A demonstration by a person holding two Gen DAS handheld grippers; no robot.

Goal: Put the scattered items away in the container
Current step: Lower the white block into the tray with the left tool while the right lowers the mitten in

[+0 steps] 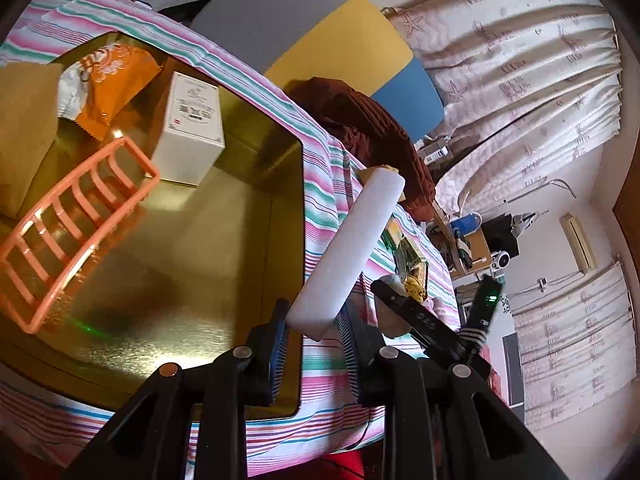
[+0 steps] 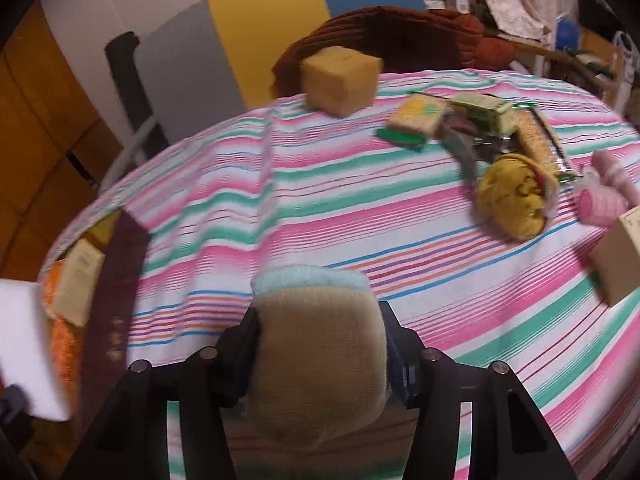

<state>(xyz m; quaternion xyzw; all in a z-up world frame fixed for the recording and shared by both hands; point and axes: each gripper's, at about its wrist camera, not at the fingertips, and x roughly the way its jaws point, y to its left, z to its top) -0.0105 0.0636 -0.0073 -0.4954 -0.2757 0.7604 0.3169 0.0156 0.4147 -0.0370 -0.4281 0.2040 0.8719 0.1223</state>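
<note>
My left gripper is shut on a long white foam block and holds it over the right rim of the gold tin container. The tin holds an orange plastic rack, a white box, an orange snack bag and a brown box. My right gripper is shut on a rolled beige sock with a light blue cuff, above the striped cloth. The right gripper also shows in the left wrist view.
On the striped tablecloth lie a yellow sponge cube, snack packets, a yellow soft toy, a pink item and a beige box. A dark red cushion sits at the far edge.
</note>
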